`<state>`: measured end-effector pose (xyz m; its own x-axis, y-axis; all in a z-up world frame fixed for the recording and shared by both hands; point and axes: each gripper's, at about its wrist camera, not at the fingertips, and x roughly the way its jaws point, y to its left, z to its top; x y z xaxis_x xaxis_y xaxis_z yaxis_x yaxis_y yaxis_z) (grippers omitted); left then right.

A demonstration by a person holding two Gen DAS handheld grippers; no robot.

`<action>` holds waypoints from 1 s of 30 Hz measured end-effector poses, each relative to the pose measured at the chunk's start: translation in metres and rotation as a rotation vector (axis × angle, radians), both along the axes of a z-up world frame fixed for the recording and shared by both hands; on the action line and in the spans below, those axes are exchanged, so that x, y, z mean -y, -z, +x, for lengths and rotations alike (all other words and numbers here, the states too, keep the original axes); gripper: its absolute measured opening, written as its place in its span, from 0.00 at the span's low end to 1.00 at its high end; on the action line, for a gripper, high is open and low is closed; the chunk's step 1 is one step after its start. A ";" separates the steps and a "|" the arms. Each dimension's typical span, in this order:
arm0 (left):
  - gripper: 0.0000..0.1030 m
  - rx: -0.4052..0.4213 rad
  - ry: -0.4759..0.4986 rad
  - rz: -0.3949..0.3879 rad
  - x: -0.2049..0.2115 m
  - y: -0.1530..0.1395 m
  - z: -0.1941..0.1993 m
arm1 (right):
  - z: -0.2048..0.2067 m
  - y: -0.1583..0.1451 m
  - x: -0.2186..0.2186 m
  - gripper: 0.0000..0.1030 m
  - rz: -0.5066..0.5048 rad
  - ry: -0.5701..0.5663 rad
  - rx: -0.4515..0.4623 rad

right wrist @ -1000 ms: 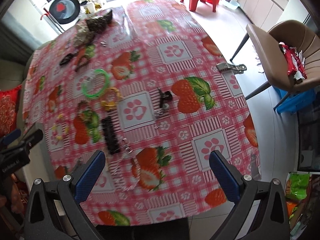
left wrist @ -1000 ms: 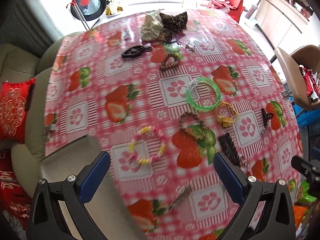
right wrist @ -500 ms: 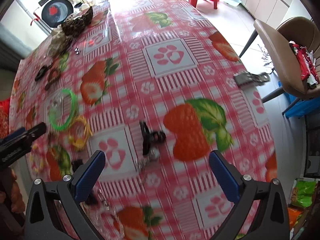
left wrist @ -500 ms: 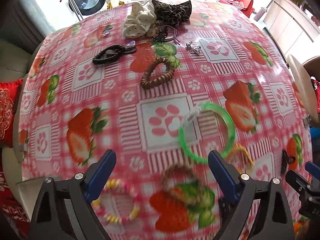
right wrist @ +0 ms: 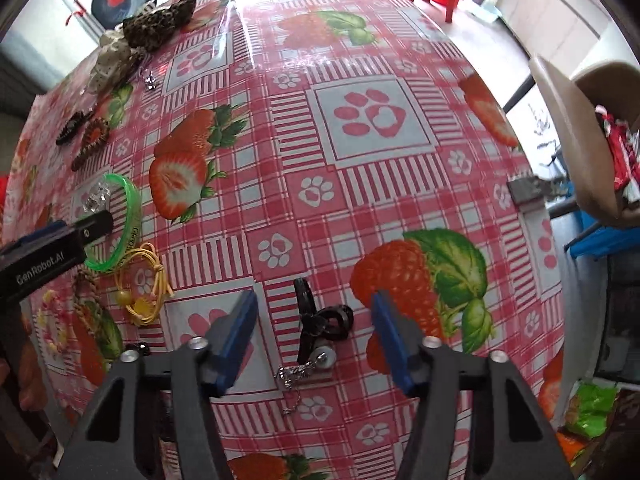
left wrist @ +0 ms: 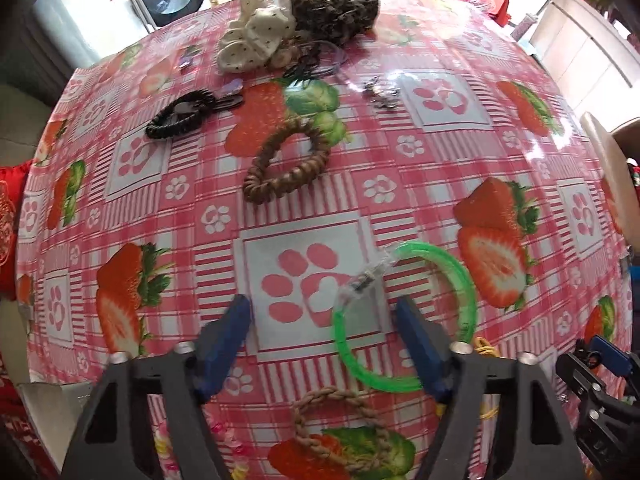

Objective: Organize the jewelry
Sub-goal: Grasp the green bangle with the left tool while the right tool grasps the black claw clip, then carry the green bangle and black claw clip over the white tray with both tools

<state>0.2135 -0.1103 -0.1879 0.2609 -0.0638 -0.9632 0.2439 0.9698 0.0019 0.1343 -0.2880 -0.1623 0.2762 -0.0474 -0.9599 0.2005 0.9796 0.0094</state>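
Observation:
My left gripper (left wrist: 322,316) is open, low over the strawberry tablecloth, with the green bangle (left wrist: 460,280) crossing between its fingers; the clear clasp (left wrist: 366,278) lies just ahead of the tips. My right gripper (right wrist: 314,308) is open, its fingers either side of a black hair clip (right wrist: 320,322) with a silver chain (right wrist: 298,372). The green bangle also shows in the right wrist view (right wrist: 130,216), beside the left gripper's body (right wrist: 44,252).
A brown braided ring (left wrist: 286,160), a black hair tie (left wrist: 180,120), a silver charm (left wrist: 380,94) and fabric scrunchies (left wrist: 260,42) lie farther back. A yellow cord bracelet (right wrist: 146,284) and a beaded bracelet (right wrist: 52,328) lie at left. A beige chair (right wrist: 576,128) stands right of the table edge.
Both grippers have moved forward and lower over the table. The left now straddles the green bangle; the right now straddles the black hair clip. Both stay open.

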 end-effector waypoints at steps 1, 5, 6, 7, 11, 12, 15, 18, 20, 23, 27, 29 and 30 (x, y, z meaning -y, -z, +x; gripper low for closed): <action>0.60 0.001 0.014 -0.006 0.003 -0.001 -0.001 | 0.005 0.001 -0.005 0.46 -0.021 -0.007 -0.004; 0.26 0.017 0.067 -0.008 0.016 -0.005 -0.005 | 0.008 -0.001 -0.010 0.24 -0.036 -0.032 0.000; 0.21 0.012 0.069 -0.013 0.018 -0.006 -0.005 | 0.010 -0.002 -0.012 0.24 -0.032 -0.038 0.003; 0.19 0.004 0.064 -0.024 0.018 -0.007 -0.005 | 0.011 -0.003 -0.013 0.24 -0.025 -0.038 0.010; 0.17 0.013 0.037 -0.053 0.016 -0.019 -0.009 | 0.011 -0.013 -0.002 0.24 0.094 -0.008 0.050; 0.17 0.015 0.031 -0.058 0.017 -0.022 -0.013 | 0.012 -0.016 0.004 0.24 0.125 0.002 0.054; 0.17 0.016 0.009 -0.082 0.012 -0.031 -0.016 | 0.014 -0.023 0.015 0.24 0.186 0.023 0.067; 0.17 0.025 -0.009 -0.078 0.006 -0.039 -0.020 | 0.009 -0.025 0.020 0.24 0.212 0.014 0.074; 0.17 0.027 -0.028 -0.084 0.001 -0.045 -0.023 | 0.006 -0.028 0.020 0.24 0.222 0.001 0.076; 0.17 0.028 -0.056 -0.089 -0.009 -0.049 -0.027 | 0.008 -0.033 0.017 0.24 0.237 -0.028 0.083; 0.17 0.045 -0.075 -0.085 -0.022 -0.054 -0.040 | 0.003 -0.039 0.012 0.24 0.244 -0.060 0.094; 0.17 0.049 -0.090 -0.085 -0.032 -0.056 -0.048 | 0.003 -0.041 0.007 0.24 0.245 -0.070 0.096; 0.17 0.049 -0.095 -0.088 -0.035 -0.056 -0.050 | 0.003 -0.043 0.004 0.24 0.246 -0.075 0.098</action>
